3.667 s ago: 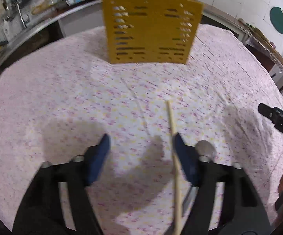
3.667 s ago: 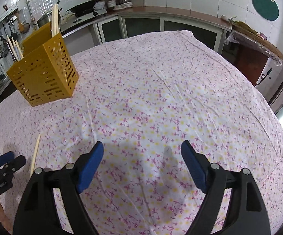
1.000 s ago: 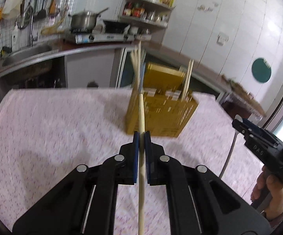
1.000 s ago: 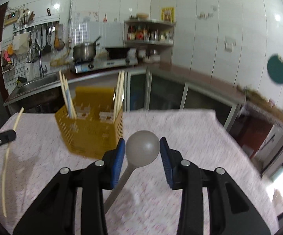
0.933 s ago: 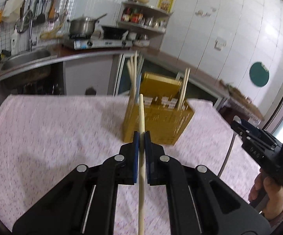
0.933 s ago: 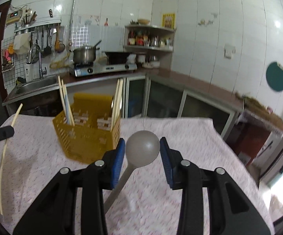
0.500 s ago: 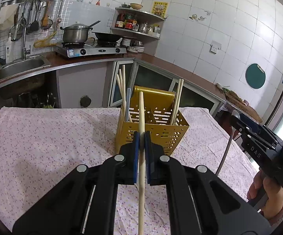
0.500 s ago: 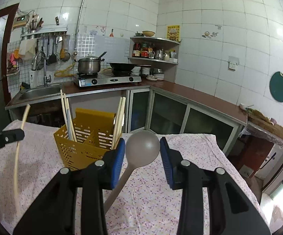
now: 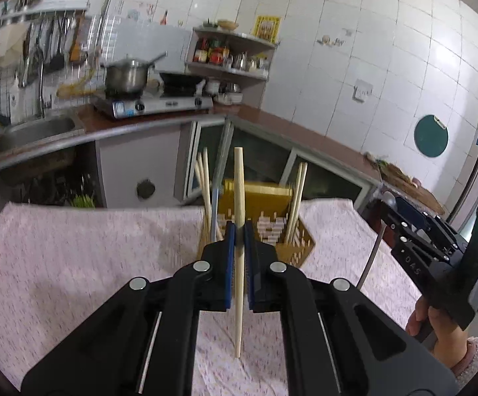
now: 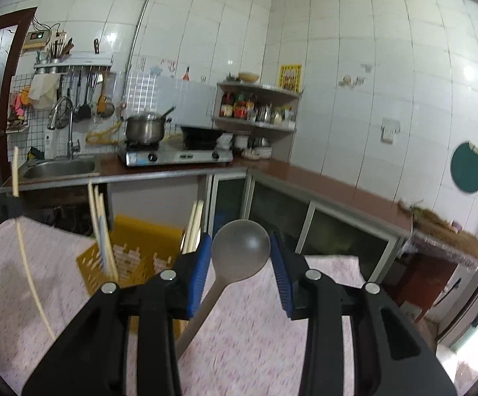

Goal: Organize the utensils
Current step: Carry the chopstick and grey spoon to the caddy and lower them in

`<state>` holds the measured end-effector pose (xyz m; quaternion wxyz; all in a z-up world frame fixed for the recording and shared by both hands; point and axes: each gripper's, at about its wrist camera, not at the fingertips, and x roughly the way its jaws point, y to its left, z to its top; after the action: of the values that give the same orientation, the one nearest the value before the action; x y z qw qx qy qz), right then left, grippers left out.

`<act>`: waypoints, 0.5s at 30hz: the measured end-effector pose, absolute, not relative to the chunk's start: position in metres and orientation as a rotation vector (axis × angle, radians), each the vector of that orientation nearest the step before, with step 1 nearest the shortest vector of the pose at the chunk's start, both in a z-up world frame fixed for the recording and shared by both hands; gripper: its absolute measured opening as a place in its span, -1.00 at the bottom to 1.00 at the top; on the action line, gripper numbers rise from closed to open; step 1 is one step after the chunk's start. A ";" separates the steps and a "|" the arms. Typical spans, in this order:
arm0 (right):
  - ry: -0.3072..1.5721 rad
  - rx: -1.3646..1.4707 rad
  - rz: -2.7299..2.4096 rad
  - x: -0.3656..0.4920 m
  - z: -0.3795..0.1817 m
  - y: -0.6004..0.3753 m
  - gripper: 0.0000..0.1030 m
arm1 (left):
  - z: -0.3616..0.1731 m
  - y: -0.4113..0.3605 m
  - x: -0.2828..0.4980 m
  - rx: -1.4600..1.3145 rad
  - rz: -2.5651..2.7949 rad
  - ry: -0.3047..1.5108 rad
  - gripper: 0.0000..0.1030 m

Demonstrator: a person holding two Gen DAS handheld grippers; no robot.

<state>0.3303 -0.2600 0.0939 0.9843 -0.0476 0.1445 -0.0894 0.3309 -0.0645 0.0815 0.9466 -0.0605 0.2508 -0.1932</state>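
Note:
My left gripper is shut on a pale wooden chopstick, held upright above the table, in front of the yellow slotted utensil holder. The holder has several chopsticks standing in it. My right gripper is shut on a grey spoon, bowl up between the pads, handle slanting down left. In the right wrist view the holder sits lower left, and the left gripper's chopstick shows at the far left. The right gripper also shows at the right of the left wrist view.
The table has a pink floral cloth. Behind it runs a kitchen counter with a sink, a gas stove with a pot, and a corner shelf of bottles.
Both grippers picked their utensils off the table and lifted them. Over the last second both have risen and tilted up, with the holder dropping lower in view.

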 end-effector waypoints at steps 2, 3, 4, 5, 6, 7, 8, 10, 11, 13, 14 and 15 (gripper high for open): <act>0.267 -0.102 -0.182 0.338 0.105 -0.259 -0.28 | 0.095 -0.067 0.333 -0.113 -0.397 0.485 -0.91; 0.247 -0.109 -0.185 0.343 0.111 -0.259 -0.28 | 0.104 -0.069 0.334 -0.109 -0.400 0.470 -0.91; 0.233 -0.118 -0.189 0.348 0.117 -0.257 -0.28 | 0.114 -0.071 0.335 -0.102 -0.400 0.446 -0.91; 0.222 -0.131 -0.191 0.357 0.122 -0.256 -0.28 | 0.125 -0.073 0.336 -0.092 -0.399 0.423 -0.91; 0.215 -0.140 -0.193 0.362 0.124 -0.254 -0.28 | 0.132 -0.075 0.338 -0.086 -0.398 0.407 -0.91; 0.205 -0.151 -0.197 0.370 0.126 -0.252 -0.28 | 0.140 -0.077 0.341 -0.077 -0.396 0.386 -0.91; 0.201 -0.157 -0.199 0.377 0.128 -0.251 -0.28 | 0.148 -0.080 0.345 -0.069 -0.390 0.365 -0.91; 0.200 -0.153 -0.196 0.389 0.128 -0.251 -0.28 | 0.157 -0.085 0.356 -0.061 -0.381 0.344 -0.91; 0.195 -0.150 -0.198 0.395 0.127 -0.251 -0.28 | 0.159 -0.088 0.364 -0.056 -0.380 0.338 -0.91; 0.190 -0.144 -0.196 0.404 0.123 -0.252 -0.28 | 0.159 -0.094 0.378 -0.036 -0.370 0.326 -0.91; 0.188 -0.143 -0.195 0.409 0.119 -0.253 -0.28 | 0.157 -0.097 0.384 -0.026 -0.363 0.320 -0.91; 0.185 -0.145 -0.196 0.413 0.115 -0.253 -0.28 | 0.153 -0.099 0.391 -0.018 -0.361 0.314 -0.91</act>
<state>0.4131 -0.2535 0.1153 0.9883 -0.0721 0.0921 -0.0977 0.3908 -0.0990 0.1527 0.9715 -0.0087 0.1555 -0.1788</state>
